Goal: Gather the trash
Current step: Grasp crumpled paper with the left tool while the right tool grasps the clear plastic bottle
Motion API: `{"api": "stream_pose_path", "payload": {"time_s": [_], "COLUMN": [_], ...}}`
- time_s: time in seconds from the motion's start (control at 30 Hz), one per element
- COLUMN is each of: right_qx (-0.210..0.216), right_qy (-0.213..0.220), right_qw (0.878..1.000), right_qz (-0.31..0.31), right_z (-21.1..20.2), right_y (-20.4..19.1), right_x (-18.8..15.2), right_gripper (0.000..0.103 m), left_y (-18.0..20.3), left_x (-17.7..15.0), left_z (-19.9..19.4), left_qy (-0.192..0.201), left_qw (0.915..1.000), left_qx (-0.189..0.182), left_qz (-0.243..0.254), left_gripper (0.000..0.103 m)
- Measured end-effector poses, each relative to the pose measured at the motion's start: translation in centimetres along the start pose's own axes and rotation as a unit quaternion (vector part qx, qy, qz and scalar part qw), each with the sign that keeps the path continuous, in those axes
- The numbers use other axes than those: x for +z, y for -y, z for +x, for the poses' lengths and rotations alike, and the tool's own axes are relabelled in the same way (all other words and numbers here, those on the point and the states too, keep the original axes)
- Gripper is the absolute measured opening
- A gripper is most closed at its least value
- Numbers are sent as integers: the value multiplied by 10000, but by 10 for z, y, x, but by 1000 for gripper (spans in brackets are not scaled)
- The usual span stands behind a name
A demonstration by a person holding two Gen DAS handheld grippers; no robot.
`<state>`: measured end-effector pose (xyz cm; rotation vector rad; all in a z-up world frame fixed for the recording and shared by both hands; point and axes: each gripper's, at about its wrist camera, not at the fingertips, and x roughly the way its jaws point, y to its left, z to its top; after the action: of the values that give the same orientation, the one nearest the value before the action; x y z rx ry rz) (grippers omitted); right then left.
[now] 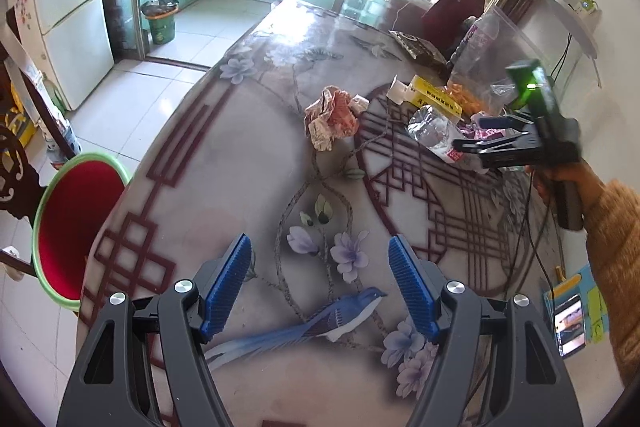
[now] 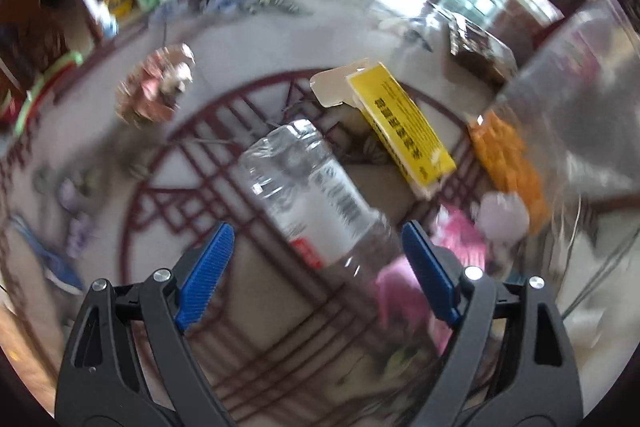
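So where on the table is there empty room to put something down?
The near part of the table is bare, from the left gripper up to the crumpled paper. The far end toward the kitchen is bare too. It is crowded on the right: the plastic bottle, yellow box and clear bag bunch together by the right gripper.

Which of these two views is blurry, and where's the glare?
Right wrist view: motion-smeared throughout, the plastic bottle and yellow box still recognisable. Left wrist view: mostly sharp, only the right gripper is blurred; window glare washes out the table's far end.
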<state>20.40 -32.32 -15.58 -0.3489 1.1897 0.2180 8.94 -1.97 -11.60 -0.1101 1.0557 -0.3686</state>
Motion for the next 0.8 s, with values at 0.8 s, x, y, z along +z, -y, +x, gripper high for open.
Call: {"api": "stream_pose_path", "payload": {"time_s": [0.8], "right_qx": [2059], "right_qy": [699], "right_qw": [9186], "right_qz": [3300], "right_z": [-29], "right_y": [6], "right_x": [-121], "right_gripper": [60], "left_y": [40], "left_x": [112], "left_z": [156], "left_qy": [-5], "left_qw": [9989], "left_qx": [411], "left_qz": [203], "left_gripper": [69]}}
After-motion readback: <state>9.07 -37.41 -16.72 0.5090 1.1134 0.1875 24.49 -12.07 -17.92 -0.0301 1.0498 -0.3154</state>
